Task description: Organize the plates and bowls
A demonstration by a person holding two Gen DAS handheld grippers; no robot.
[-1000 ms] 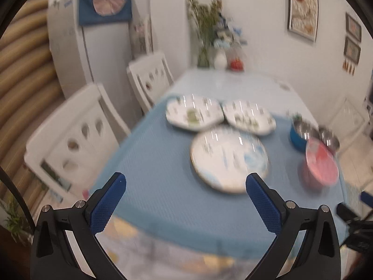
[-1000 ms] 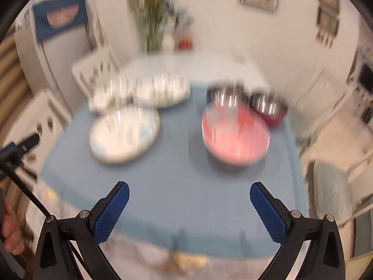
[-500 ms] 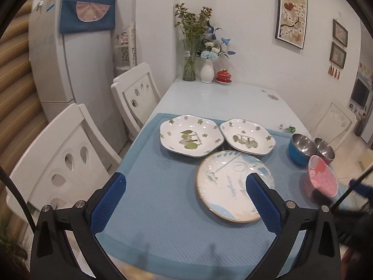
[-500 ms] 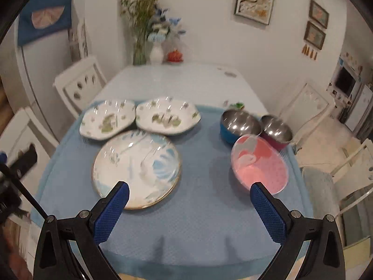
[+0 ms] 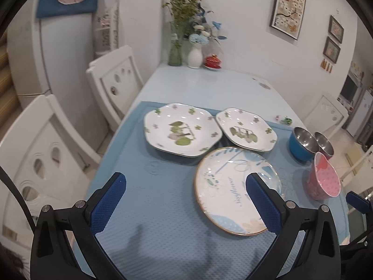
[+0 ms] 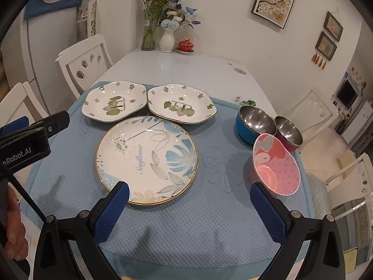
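Plates (image 6: 147, 159) and bowls (image 6: 276, 164) sit untouched on the blue mat (image 6: 209, 221); left gripper (image 5: 186, 204) and right gripper (image 6: 190, 212) hover above, both spread wide, holding nothing.

White table (image 6: 177, 70) with a blue textured mat (image 6: 186, 221) covering the near end. At the far end, straight on the tabletop: a glass vase (image 6: 148, 35) of greenery, a white vase (image 6: 167, 37) and a little red lidded cup (image 6: 185, 45). Something small and green (image 6: 248, 102) sits just off the mat's far edge.
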